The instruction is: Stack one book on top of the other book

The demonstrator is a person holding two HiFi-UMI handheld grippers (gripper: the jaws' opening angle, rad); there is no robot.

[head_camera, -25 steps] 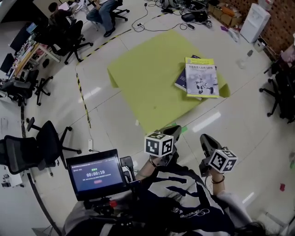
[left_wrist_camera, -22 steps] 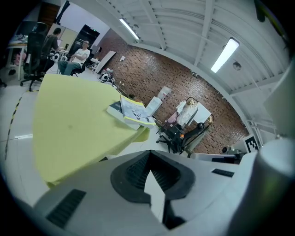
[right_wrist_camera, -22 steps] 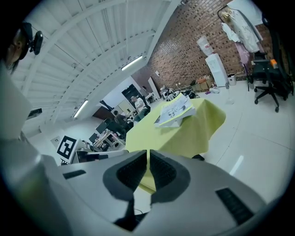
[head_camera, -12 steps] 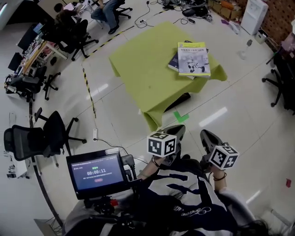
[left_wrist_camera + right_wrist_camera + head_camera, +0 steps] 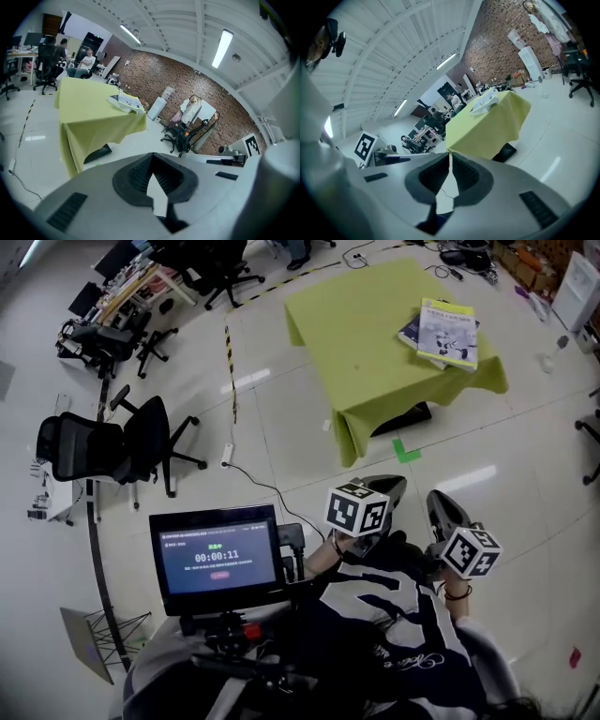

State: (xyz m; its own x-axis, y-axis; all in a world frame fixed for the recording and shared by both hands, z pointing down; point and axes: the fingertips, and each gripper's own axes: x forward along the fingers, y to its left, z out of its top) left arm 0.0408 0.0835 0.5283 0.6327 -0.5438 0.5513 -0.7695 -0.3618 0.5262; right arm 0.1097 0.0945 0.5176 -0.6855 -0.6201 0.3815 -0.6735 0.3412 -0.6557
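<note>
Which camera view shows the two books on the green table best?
The head view: it looks down on the books, one lying on the other, with the top cover visible. Both gripper views show the books only small and nearly edge-on.

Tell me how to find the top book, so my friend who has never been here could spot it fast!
Find the big yellow-green table standing out on the shiny white floor. Near its right-hand edge in the head view, two books lie one on the other. The top book has a white cover with a yellow-green border, while the bottom book is dark blue and only peeks out at the left.
</note>
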